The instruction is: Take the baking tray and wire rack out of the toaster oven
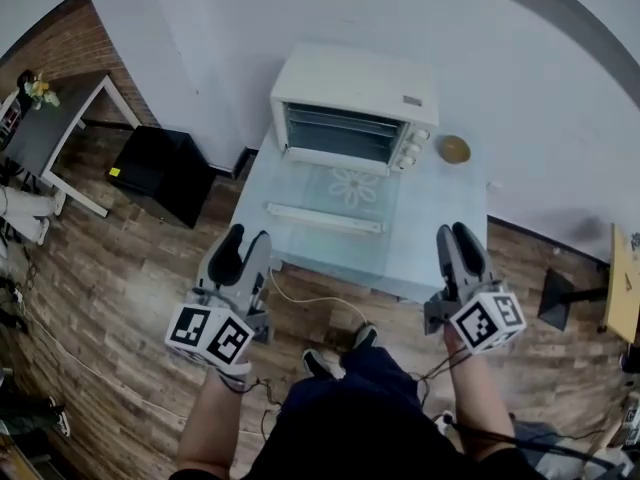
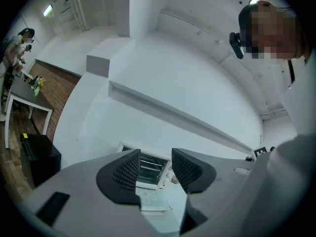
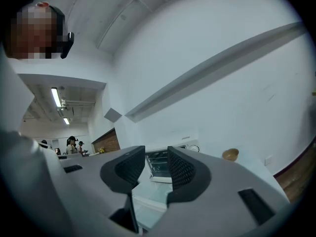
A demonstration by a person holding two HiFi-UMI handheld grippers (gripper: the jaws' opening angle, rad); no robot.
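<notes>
Person: dark trousers (image 1: 370, 418) and shoes, standing on the wooden floor (image 1: 120, 298) in front of the table.
Left gripper (image 1: 247, 236): jaws apart with nothing between them, near the table's front left corner.
Right gripper (image 1: 455, 230): jaws apart and empty, at the front right corner.
Table (image 1: 440, 238): pale glassy top, set against a white wall.
Toaster oven (image 1: 355, 88): white, at the table's back edge, door (image 1: 335, 193) folded down flat.
Wire rack (image 1: 335, 133): bars visible inside the cavity; the baking tray cannot be told apart there.
Bowl (image 1: 454, 149): just right of the oven.
Room: black box (image 1: 160, 173), desk (image 1: 50, 128) and brick wall (image 1: 60, 43) to the left.
</notes>
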